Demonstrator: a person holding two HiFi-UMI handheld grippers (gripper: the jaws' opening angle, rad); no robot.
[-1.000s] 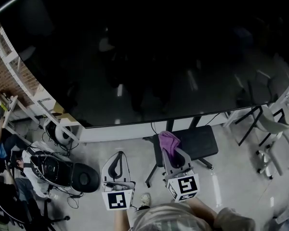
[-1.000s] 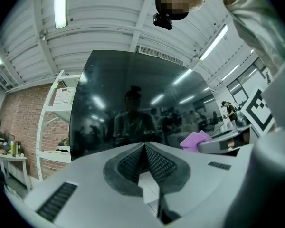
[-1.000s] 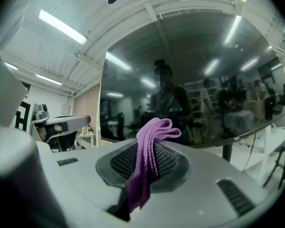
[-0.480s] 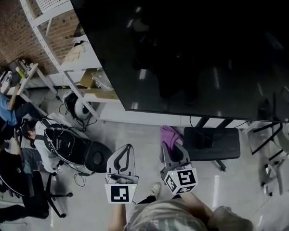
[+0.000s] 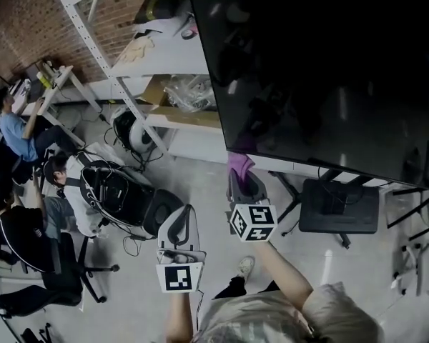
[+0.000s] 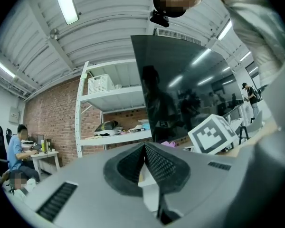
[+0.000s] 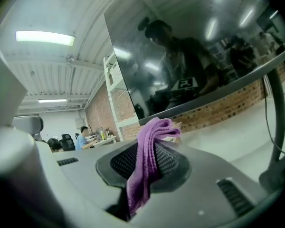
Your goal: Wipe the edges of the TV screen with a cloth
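Observation:
A large dark TV screen (image 5: 329, 63) fills the upper right of the head view, and its lower left corner sits near the middle. My right gripper (image 5: 240, 177) is shut on a purple cloth (image 5: 239, 164), held just below that corner. In the right gripper view the cloth (image 7: 149, 158) hangs out between the closed jaws, with the TV's bottom edge (image 7: 213, 91) just ahead. My left gripper (image 5: 177, 224) hangs lower and to the left, shut with nothing in it. The TV (image 6: 180, 89) also stands ahead in the left gripper view.
White metal shelving (image 5: 139, 56) with bags and boxes stands left of the TV against a brick wall. A black TV stand base (image 5: 339, 206) sits below the screen. Seated people (image 5: 18, 131), office chairs and a black bag (image 5: 104, 191) fill the floor at left.
The view has swung left, so the TV's lower left corner has come to the middle. My right gripper with the cloth has risen to that corner. The left gripper has stayed low.

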